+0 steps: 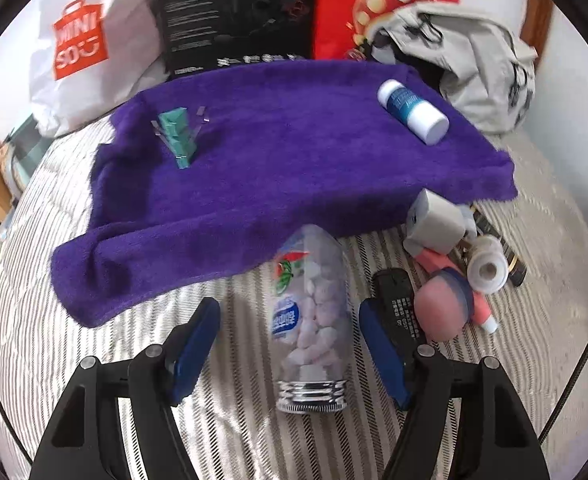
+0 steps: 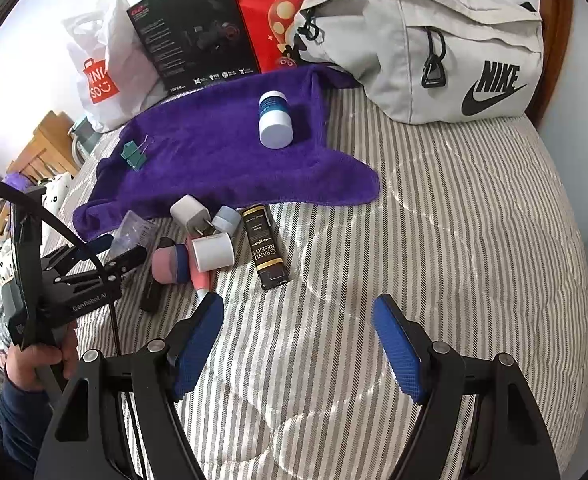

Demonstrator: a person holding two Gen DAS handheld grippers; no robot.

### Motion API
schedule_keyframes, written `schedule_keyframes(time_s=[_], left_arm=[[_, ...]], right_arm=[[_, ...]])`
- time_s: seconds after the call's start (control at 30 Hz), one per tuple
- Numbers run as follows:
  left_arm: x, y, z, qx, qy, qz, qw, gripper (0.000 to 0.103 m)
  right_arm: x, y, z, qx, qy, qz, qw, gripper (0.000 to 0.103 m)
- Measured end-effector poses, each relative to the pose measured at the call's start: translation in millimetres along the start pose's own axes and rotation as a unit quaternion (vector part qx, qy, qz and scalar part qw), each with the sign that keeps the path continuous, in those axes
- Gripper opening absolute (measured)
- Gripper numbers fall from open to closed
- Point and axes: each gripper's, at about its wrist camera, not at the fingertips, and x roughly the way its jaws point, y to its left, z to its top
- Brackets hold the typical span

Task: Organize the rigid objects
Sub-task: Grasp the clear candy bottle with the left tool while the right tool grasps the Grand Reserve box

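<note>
A grey Nike bag [image 2: 433,48] lies at the bed's [image 2: 433,240] far end, beside a red bag [image 2: 270,12], a black Hecate box [image 2: 190,32] and a white Miniso bag [image 2: 106,80]; possibly wooden furniture [image 2: 42,152] stands left.

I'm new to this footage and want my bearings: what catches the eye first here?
The purple towel spread across the striped bedding dominates, with a blue-and-white bottle lying on it and teal binder clips towards its other side. In the left wrist view, a clear candy bottle lies between the open left tongs. A jumble of small items, including a white charger, sits at the towel's near edge.
</note>
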Motion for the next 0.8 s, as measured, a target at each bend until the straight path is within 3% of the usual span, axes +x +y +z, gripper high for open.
schedule_keyframes(time_s=[0.07,0.1,0.13,0.33,0.47,0.63,0.73,0.8], left_arm=[[-0.6,-4.1,-1.8,0.014,-0.013,0.0,0.9998,0.054],[-1.4,-5.8,-1.8,0.016,-0.017,-0.004,0.9997,0.043],[-2.2,-6.9,-1.7,0.019,-0.017,-0.007,0.9997,0.039],[-4.2,-6.1,-1.0,0.023,-0.01,-0.015,0.9996,0.039],[-5.6,-6.4,-3.0,0.024,-0.01,-0.012,0.9996,0.039],[-5.5,-6.9,-2.8,0.024,-0.011,-0.01,0.9996,0.04],[-5.4,-7.1,-2.6,0.024,-0.011,-0.01,0.9996,0.039],[-5.4,-6.8,-2.7,0.025,-0.013,-0.012,0.9995,0.039]], right_arm=[[6.5,1.9,2.2,-0.004,0.0,0.003,1.0,0.076],[11.9,3.2,4.2,-0.007,-0.003,0.005,1.0,0.076],[15.8,4.0,6.1,-0.012,-0.006,0.005,1.0,0.076],[54.0,14.2,16.2,-0.056,0.009,-0.014,0.998,0.076],[78.0,22.0,17.8,-0.084,0.026,-0.021,0.996,0.067],[85.2,34.2,20.8,-0.116,-0.001,-0.043,0.992,0.062],[84.8,39.4,22.5,-0.129,-0.012,-0.035,0.991,0.048],[83.9,40.7,23.7,-0.132,-0.01,-0.033,0.991,0.031]])
